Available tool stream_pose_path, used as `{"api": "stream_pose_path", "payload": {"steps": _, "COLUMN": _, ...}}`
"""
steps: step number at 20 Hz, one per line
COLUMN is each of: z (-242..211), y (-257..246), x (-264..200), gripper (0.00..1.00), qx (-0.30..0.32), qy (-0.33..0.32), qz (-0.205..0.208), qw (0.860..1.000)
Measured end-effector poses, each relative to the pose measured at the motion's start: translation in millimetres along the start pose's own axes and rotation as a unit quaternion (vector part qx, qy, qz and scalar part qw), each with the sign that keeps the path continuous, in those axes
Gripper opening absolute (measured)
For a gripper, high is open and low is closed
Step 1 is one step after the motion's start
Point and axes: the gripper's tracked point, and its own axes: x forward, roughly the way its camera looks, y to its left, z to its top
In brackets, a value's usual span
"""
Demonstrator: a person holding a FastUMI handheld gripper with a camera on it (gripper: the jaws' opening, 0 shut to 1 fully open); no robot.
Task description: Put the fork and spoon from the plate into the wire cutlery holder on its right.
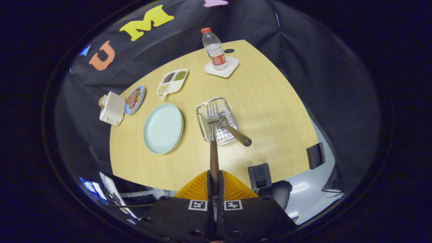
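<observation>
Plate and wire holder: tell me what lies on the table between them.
Nothing: in the gripper view, bare tabletop separates the plate from the holder. The tool is shut on the fork, whose tines reach over the holder.

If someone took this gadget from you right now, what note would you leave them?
Gripper: shut on the wooden-handled fork, whose tines hang over the wire cutlery holder.
Wooden-handled spoon: already lying in the holder, handle sticking out.
Pale green round plate: left of the holder.
Done: spoon moved, fork lifted.
Left: lower the fork into the holder and let go.
</observation>
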Motion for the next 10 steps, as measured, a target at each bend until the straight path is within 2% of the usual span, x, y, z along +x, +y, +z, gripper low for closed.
{"api": "stream_pose_path", "payload": {"steps": 2, "z": 3.5, "y": -3.0, "x": 0.3, "gripper": 0.03, "qx": 0.006, "qy": -0.006, "qz": -0.003, "qw": 1.0}}
{"api": "stream_pose_path", "payload": {"steps": 5, "z": 14.0, "y": 5.6, "x": -6.8, "gripper": 0.12, "qx": 0.014, "qy": -0.024, "qz": 0.014, "qw": 1.0}}
{"api": "stream_pose_path", "payload": {"steps": 8, "z": 18.0, "y": 11.7, "x": -8.3, "gripper": 0.52, "qx": 0.014, "qy": -0.038, "qz": 0.018, "qw": 0.999}}
{"api": "stream_pose_path", "payload": {"steps": 10, "z": 19.9, "y": 18.2, "x": -8.1, "gripper": 0.65, "qx": 0.007, "qy": -0.049, "qz": 0.018, "qw": 0.999}}
